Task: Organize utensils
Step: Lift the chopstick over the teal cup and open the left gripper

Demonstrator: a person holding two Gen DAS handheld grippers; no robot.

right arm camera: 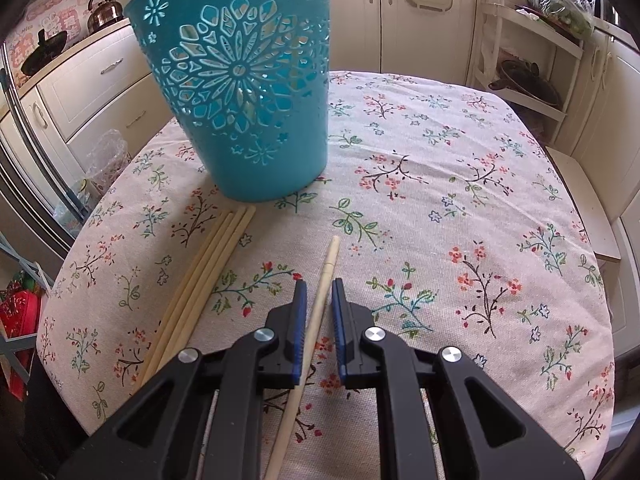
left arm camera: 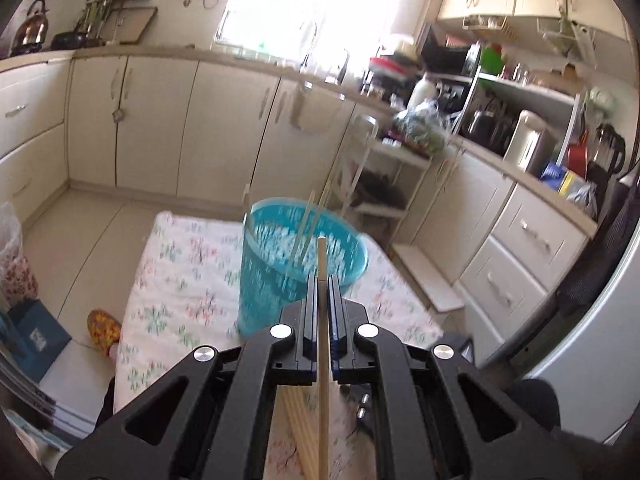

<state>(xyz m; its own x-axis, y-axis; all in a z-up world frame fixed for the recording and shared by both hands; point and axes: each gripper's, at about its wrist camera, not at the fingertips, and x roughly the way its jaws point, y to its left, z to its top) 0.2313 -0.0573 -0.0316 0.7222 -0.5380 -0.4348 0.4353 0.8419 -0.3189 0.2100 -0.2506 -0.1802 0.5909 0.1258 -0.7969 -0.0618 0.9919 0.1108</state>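
Left tongs (left arm camera: 321,280) clamp chopstick (left arm camera: 321,264); right tongs (right arm camera: 319,292) narrow, straddling lone chopstick (right arm camera: 326,276).

Both the left gripper (left arm camera: 321,280) and the right gripper (right arm camera: 319,286) are showing matte black angular linkage arms with cut-out triangular windows, round silver pivot screws at the joints, and slim black fingers (right arm camera: 298,320) wearing ribbed blue pads along their inner faces.

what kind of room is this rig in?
Almost certainly a home kitchen: cream cabinets under a counter, a kettle, and a sink tap by the window. Work happens on a floral-clothed table.
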